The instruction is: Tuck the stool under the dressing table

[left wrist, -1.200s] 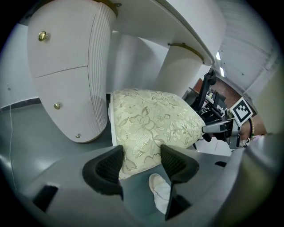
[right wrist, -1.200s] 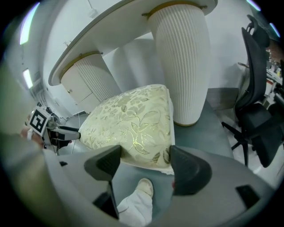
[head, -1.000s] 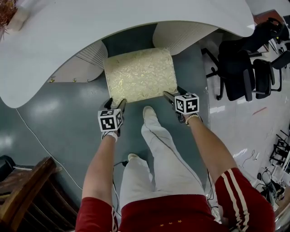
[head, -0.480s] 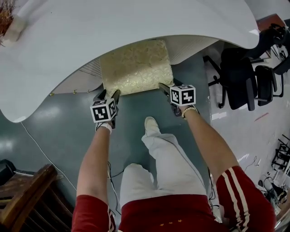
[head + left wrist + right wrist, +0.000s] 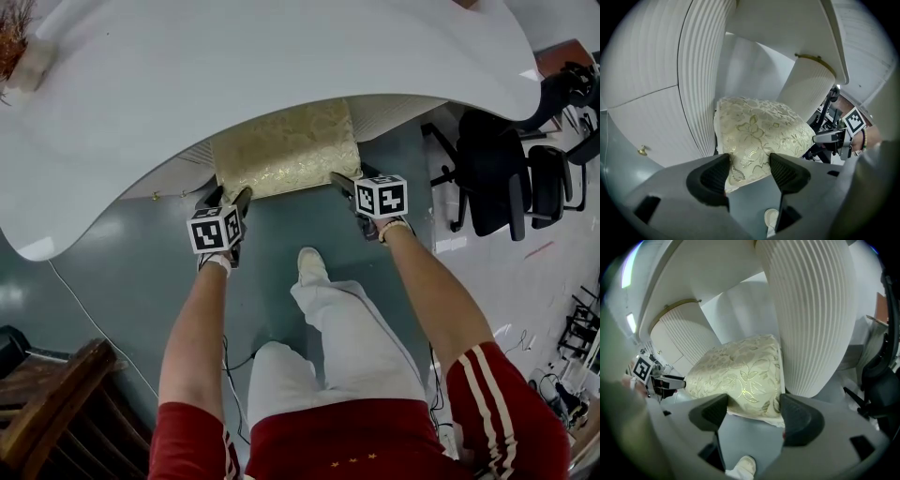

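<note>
stool [image 5: 286, 150]: pale gold floral cushion. It sits in the kneehole at the middle of the desk's front edge. Its far part is hidden under the top; a near strip shows out past that edge.
dressing table [image 5: 281, 56]: white top with a curved front edge.
left pedestal [image 5: 698, 70]: white, fluted, just beside the stool's left side.
right pedestal [image 5: 811, 310]: white, fluted, close against the stool's right side. Contact cannot be told.
left gripper [image 5: 225, 197]: at the stool's near-left corner, just outside the front edge. Jaws stand wide apart with the cushion corner in the gap between the pads [image 5: 717, 176]. Whether the pads press on the fabric cannot be told.
right gripper [image 5: 352, 178]: at the stool's near-right corner, level with the other gripper. Jaws also stand wide apart and straddle that corner of the cushion. Pressing cannot be told.
shoe [image 5: 312, 265]: white, on the grey-blue floor [image 5: 122, 272], short of the stool and between the two grippers.
office chairs [image 5: 497, 159]: black, beyond the desk's right end.
wooden chair [image 5: 47, 403]: brown, well apart from the desk's left end, on the near side.
dried bunch [image 5: 19, 42]: on the top at the far-left corner, partly cut off by the frame.
</note>
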Tool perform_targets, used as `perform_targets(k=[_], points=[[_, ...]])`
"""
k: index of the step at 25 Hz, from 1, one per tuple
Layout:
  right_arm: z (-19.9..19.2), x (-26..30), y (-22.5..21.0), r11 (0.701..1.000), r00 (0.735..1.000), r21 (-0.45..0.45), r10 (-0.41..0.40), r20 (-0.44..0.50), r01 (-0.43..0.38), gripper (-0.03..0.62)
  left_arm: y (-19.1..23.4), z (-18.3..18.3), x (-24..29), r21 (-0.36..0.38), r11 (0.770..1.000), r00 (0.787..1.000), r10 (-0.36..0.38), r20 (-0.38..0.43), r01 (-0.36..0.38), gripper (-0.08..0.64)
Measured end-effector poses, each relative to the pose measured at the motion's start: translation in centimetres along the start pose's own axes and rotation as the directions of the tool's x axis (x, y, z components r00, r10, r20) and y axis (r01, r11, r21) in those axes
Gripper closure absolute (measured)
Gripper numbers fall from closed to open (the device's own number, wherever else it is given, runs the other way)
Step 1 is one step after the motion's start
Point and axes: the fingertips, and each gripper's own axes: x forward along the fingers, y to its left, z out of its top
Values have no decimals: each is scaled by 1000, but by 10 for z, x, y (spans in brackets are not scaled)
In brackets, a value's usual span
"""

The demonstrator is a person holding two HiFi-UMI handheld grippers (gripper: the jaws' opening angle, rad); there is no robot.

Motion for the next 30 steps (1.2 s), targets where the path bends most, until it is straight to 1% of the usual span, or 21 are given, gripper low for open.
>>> perform_targets(k=[4,6,10,13,14,17,20,23,25,27,28,30], points=[[7,-10,3,1000,1000,13,11,10,-11,247,-3,3,-11,8,1000,1000,-16,-13,17,272],[15,-18,9,1000,1000,9,15,24,-16,249,-7,7,-20,2,1000,1000,-28,-4,28,245],[24,-44,26,1000,999,-2,26,35,-26,249,-19,12,-53,-15,999,999,-35,22,36,241],[29,-74,42,999,998,-10,34,49,-33,249,-31,18,-87,-29,999,998,-44,48,45,238],[26,-87,48,999,998,-12,35,53,-34,249,-36,16,-101,-23,998,997,-55,53,56,234],[8,-127,69,999,998,-47,29,59,-27,250,-46,5,-149,28,996,994,-88,70,86,222],[3,-165,91,994,996,-108,41,74,-33,250,-48,3,-199,47,995,989,-89,122,84,225],[7,-209,120,990,991,-135,66,115,-51,250,-63,9,-258,56,995,976,-95,197,86,230],[12,-237,142,989,985,-137,78,154,-57,250,-77,13,-299,89,992,964,-113,242,94,231],[18,-267,164,992,975,-114,70,210,-46,254,-93,15,-340,129,987,951,-130,280,97,232],[21,-283,175,995,968,-89,57,243,-36,267,-101,16,-361,151,984,945,-138,298,96,235],[30,-314,201,998,951,-45,45,306,-33,270,-113,21,-401,193,977,930,-152,334,90,238]])
